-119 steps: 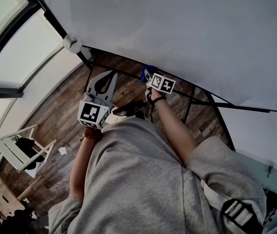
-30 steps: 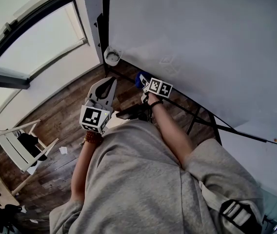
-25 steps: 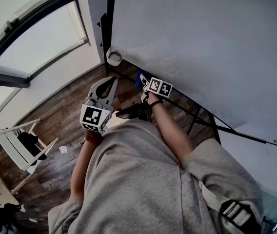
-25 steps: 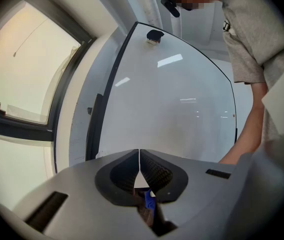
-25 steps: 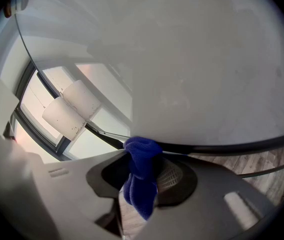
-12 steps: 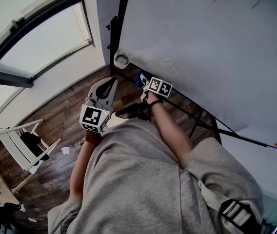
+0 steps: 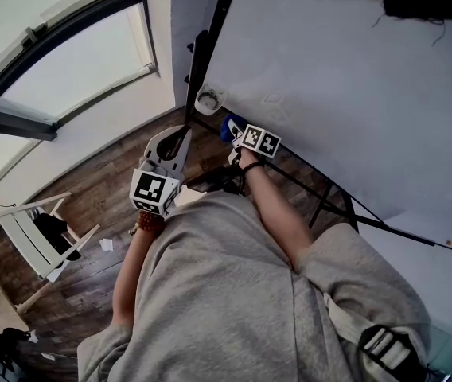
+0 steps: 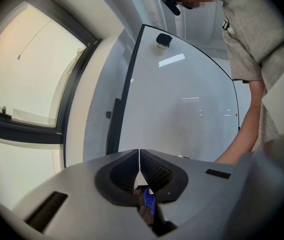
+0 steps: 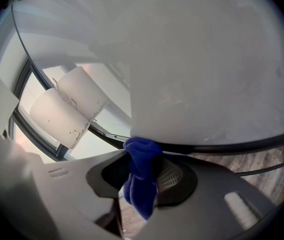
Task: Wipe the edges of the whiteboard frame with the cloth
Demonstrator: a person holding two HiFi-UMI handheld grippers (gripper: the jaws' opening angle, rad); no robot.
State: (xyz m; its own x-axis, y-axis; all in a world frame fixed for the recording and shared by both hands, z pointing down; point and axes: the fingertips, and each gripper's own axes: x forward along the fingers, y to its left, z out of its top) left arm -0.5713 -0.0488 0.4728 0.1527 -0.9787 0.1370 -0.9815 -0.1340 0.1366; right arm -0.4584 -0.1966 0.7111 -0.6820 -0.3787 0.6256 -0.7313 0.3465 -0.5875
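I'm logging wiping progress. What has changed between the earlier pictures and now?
The right gripper, shut on the blue cloth, has slid it along the whiteboard's black bottom frame edge toward the corner with the white cylinder. The gap between cloth and cylinder is much smaller. Nothing was taken up or let go. The left gripper stays shut and empty, held off the board.

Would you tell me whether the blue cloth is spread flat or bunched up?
Bunched up: the cloth is a thick wad clamped in the right gripper, its top against the whiteboard frame.
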